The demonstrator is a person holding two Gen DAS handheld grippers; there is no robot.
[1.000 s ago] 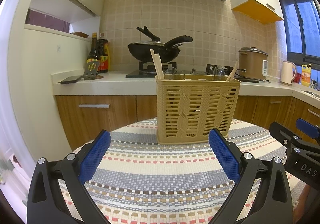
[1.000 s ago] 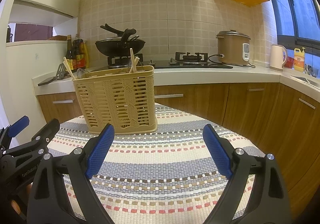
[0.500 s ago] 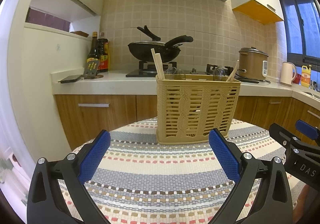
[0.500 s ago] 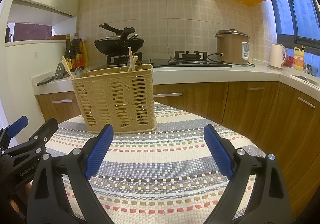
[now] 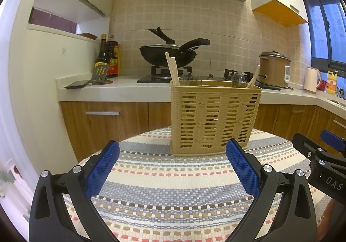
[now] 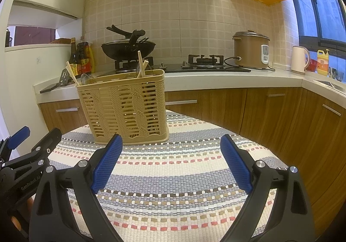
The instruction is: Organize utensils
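A tan slatted utensil basket (image 5: 214,117) (image 6: 126,107) stands upright at the far side of a round table covered by a striped woven cloth (image 5: 177,181) (image 6: 173,172). Wooden chopsticks (image 5: 172,70) (image 6: 141,66) and clear spoon bowls (image 5: 237,78) stick up out of it. My left gripper (image 5: 172,168) is open, short of the basket, with nothing between its blue pads. My right gripper (image 6: 172,166) is open too, to the right of the basket and holding nothing. Each gripper shows at the edge of the other's view.
Behind the table runs a kitchen counter (image 5: 121,88) with wooden cabinets. On it are a black wok (image 5: 168,55) on the stove, sauce bottles (image 5: 108,55), a spatula (image 5: 100,73), a rice cooker (image 6: 250,50), a kettle (image 6: 299,60) and a yellow bottle (image 6: 322,62).
Both views have drifted only slightly; the basket sits a little further left in the right wrist view. Both grippers stay open and empty.
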